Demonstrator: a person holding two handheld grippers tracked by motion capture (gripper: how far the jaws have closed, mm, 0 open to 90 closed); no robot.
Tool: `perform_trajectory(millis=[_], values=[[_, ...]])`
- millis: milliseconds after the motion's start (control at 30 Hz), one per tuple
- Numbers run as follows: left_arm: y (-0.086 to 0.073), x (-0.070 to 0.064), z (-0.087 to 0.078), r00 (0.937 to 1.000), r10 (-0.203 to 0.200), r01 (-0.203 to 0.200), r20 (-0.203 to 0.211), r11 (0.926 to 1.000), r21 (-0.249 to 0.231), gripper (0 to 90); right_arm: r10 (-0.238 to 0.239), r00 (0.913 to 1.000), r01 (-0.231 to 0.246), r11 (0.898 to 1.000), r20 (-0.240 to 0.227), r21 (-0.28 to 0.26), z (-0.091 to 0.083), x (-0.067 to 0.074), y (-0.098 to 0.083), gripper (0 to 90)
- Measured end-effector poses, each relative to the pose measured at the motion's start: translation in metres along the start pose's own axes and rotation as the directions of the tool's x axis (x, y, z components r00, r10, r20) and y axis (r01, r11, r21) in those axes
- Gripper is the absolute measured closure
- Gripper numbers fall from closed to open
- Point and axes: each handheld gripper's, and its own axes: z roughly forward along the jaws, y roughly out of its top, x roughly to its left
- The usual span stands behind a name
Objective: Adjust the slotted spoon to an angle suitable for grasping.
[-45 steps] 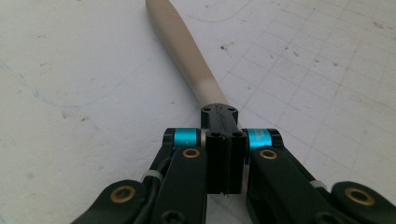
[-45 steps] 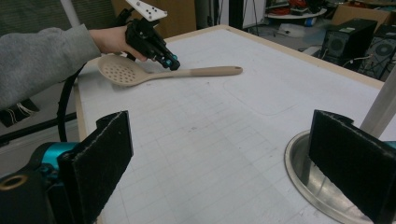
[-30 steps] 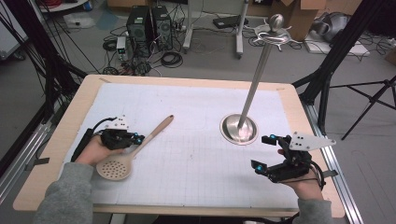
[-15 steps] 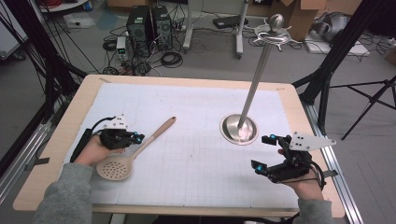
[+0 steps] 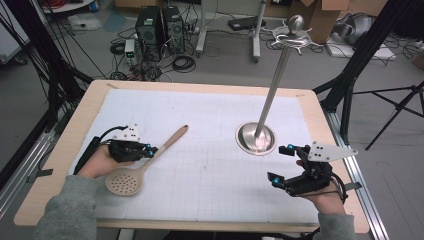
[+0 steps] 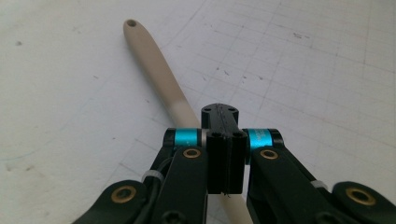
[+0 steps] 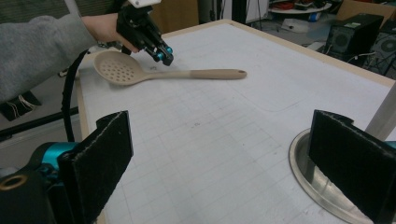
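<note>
A: Two hand-held grippers over the desk [image 5: 90, 107]. Left hand-held gripper [image 5: 149, 150]: jaws pressed flat together, nothing between the pads. In the left gripper view the closed tips sit directly above the handle of the slotted spoon [image 6: 161, 77]; the handle runs out ahead of the jaws and passes back under them. Contact with the handle: cannot tell.

B: Spoon position?

A: Flat on the white gridded mat [image 5: 215, 115]. Perforated bowl end lies behind and below the left jaws, near the person's hand [image 5: 100, 161]. Handle tip, with its small hole, points away ahead of the jaws. In the right gripper view the left hand-held gripper [image 7: 164, 54] tilts down over the neck of the spoon [image 7: 140, 71], just where bowl meets handle.

B: Right side?

A: Right hand-held gripper [image 5: 281, 164]: jaws spread wide, empty. Grey three-cornered plate on top. Its pads [image 7: 100, 163] frame the mat in its own view. A round metal base [image 5: 256, 138] lies just ahead of it, by one pad, with a slim metal pole [image 5: 272, 90] rising from it to a ball top.

B: Gap between the two?

A: Well apart; spoon lies far ahead and across from the right jaws.
</note>
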Motion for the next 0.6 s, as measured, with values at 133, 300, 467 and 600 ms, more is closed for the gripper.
perform_trajectory(millis=[133, 300, 467, 600], values=[[0.007, -0.004, -0.001, 0.9999, 0.006, -0.006, -0.009, 1.0, -0.004, 89.6, 0.001, 1.0, -0.001, 1.0, -0.002, 0.002, 0.0, 0.0, 0.0, 6.0], [0.01, -0.007, 0.007, 0.9991, -0.011, 0.013, -0.04, 0.9987, 0.049, 89.6, 0.0, 1.0, 0.0, 1.0, -0.003, -0.001, 0.0, 0.001, 0.0, 6.0], [0.009, -0.005, 0.011, 0.9951, -0.065, 0.071, -0.074, 0.9942, 0.08, 89.6, 0.002, 1.0, -0.002, 1.0, -0.004, 0.004, 0.001, 0.0, -0.001, 6.0], [0.007, -0.007, 0.015, 0.9958, -0.069, 0.075, -0.06, 0.9924, 0.098, 89.6, 0.003, 1.0, -0.003, 1.0, -0.001, 0.012, 0.002, 0.0, -0.002, 6.0]])
